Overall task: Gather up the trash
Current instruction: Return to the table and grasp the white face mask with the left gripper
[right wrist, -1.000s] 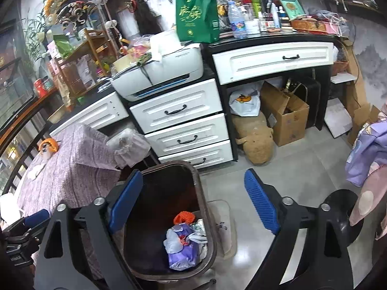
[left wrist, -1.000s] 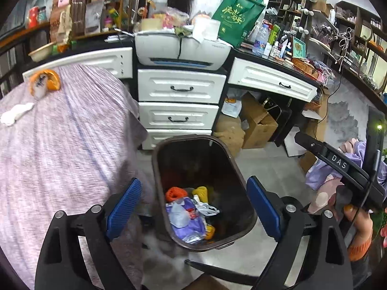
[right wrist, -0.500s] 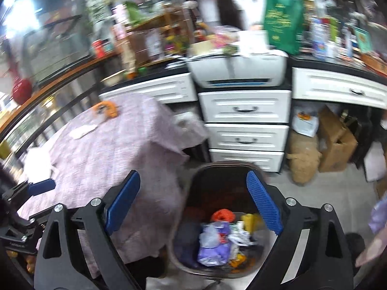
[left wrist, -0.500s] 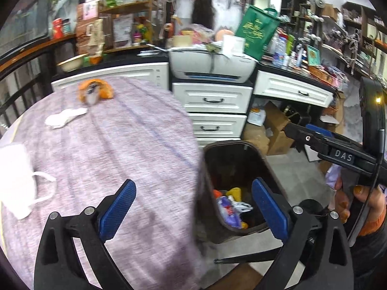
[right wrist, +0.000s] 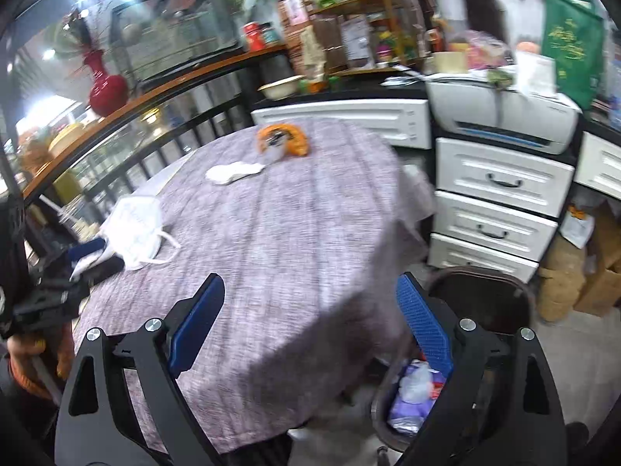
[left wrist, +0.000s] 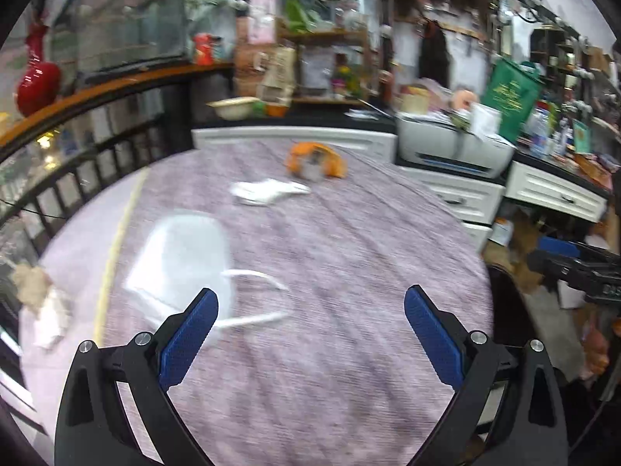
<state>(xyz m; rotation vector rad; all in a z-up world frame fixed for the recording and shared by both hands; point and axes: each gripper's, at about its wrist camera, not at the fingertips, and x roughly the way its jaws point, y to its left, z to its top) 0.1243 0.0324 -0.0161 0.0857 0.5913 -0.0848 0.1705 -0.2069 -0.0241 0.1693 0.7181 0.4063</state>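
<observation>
Cluttered lived-in home room: round table under purple cloth, white drawer cabinet bearing a printer, crowded wooden shelves, red vase on the railing ledge, cardboard boxes on the floor.

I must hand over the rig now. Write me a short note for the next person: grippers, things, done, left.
Left gripper: jaws open, empty, over the purple-clothed table.
Right gripper: jaws open, empty, at the table edge.
On the table: white face mask, crumpled white tissue, orange wrapper.
Dark brown trash bin on the floor beside the table holds some trash.
Left: bin those three.
</observation>
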